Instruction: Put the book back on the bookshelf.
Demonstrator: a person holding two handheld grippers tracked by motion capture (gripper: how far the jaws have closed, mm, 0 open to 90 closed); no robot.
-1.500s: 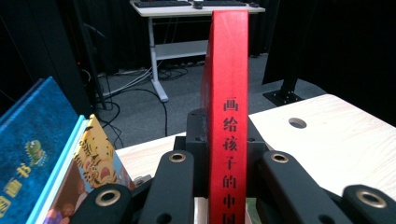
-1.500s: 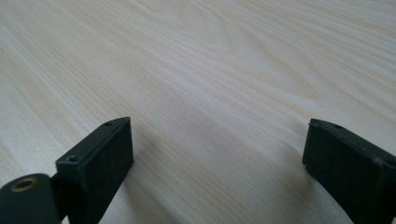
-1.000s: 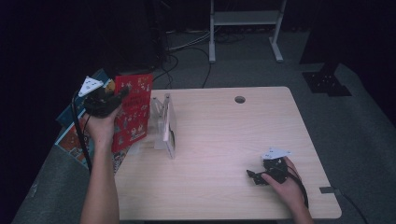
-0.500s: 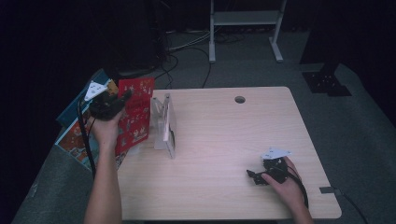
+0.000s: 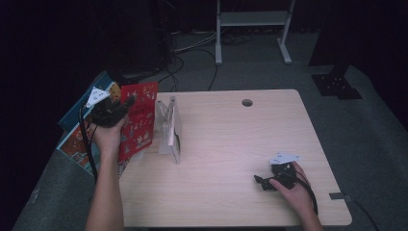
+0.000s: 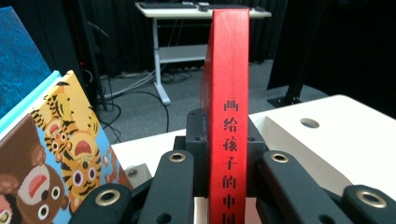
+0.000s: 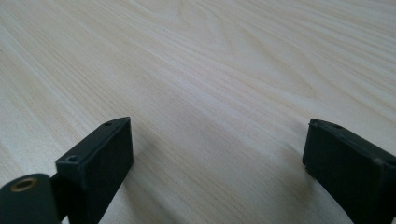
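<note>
Left hand-held gripper [image 5: 126, 102]: clamped on red book [image 5: 139, 118].
Right hand-held gripper [image 5: 260, 181]: spread wide, empty, on bench [image 5: 231, 134].
Advice: book to be kept upright, lowered squarely into stand [image 5: 169, 126].

The light wood-grain rectangular table [image 5: 226, 144] carries a clear upright bookstand [image 5: 169, 129] near its left edge; the right gripper [image 5: 263, 183] rests near its front right corner.

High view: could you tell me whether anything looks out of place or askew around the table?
Yes. Picture books lie off the table's left edge, leaning at a slant instead of in the bookstand. The left gripper holds a red book upright beside the stand.
</note>
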